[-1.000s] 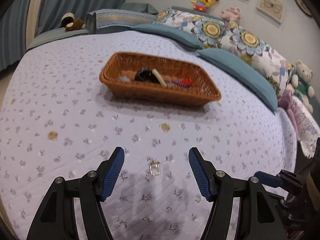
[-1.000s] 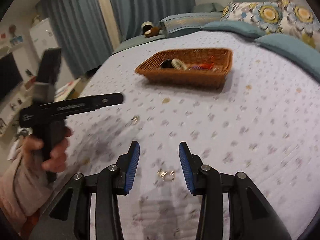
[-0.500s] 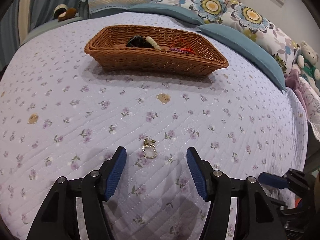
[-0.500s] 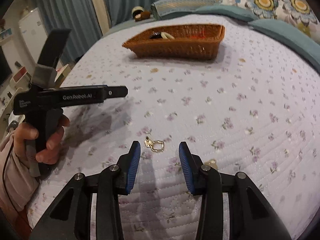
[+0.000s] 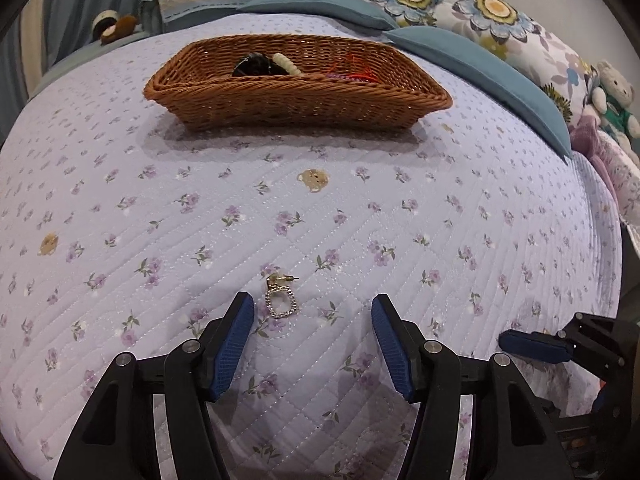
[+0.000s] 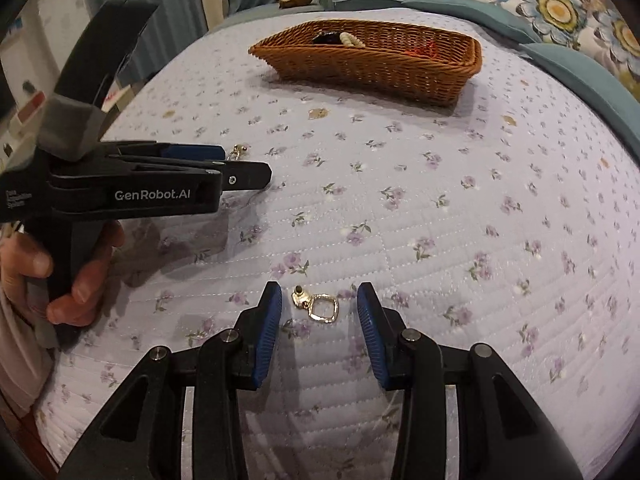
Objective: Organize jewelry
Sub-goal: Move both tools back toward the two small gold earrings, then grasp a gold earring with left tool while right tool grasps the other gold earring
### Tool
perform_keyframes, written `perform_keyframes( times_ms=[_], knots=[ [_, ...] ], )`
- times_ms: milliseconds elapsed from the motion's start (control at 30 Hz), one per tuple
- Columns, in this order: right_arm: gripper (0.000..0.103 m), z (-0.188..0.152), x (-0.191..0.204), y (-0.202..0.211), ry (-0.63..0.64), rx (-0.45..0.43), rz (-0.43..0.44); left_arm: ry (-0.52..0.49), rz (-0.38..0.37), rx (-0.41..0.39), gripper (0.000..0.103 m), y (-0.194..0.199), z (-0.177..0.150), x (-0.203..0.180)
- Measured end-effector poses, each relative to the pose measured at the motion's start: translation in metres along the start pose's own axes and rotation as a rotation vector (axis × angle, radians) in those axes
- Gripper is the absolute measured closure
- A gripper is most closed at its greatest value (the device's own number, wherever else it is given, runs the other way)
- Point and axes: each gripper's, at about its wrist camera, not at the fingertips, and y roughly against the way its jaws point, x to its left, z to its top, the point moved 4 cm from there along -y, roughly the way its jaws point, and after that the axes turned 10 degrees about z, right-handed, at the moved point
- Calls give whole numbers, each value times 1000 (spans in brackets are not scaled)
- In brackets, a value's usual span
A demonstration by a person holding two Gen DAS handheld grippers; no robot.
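Quilted bedspread [image 5: 400,240], two earrings loose on it. Left gripper [image 5: 312,322] released, earring [image 5: 281,302] just inside its left pad. Right gripper [image 6: 319,308] also released, 2nd earring [image 6: 318,306] between pads. Pickup step, I'd say. Next: lower, pinch w/o snagging fabric, carry to wicker basket [image 5: 296,108] far back, already holding pieces.
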Motion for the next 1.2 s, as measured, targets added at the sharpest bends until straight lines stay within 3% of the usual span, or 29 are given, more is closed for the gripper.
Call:
perform_keyframes(
  times_ms=[100,133,200,300,433,700,833,933,1100,1167,1200],
  knots=[
    [74,0,1,-1,15,0,-4,-5,-6,-3,43,-1,0,-1],
    [78,1,2,-2,27,4,-17,-3,-10,-6,53,-1,1,-1],
    [80,3,8,-4,64,6,-49,2,-24,0,68,-2,0,-1],
    [80,4,12,-5,93,12,-66,30,-39,2,74,-2,0,4],
    [80,5,8,-3,78,0,-47,56,-36,5,90,-3,1,9],
    [80,3,11,-2,96,-14,-35,91,-43,11,89,-4,3,14],
    [80,3,11,-3,93,-12,-31,81,-34,10,77,-7,7,10],
    [80,4,9,-3,83,-11,-23,74,-10,10,74,-12,13,5],
    [80,4,9,-4,80,-13,-20,73,-8,6,75,-15,15,4],
    [80,5,9,-3,79,-20,-22,55,22,-1,88,-15,15,2],
    [80,5,9,-2,79,-26,-22,52,23,2,89,-15,14,2]
  ],
)
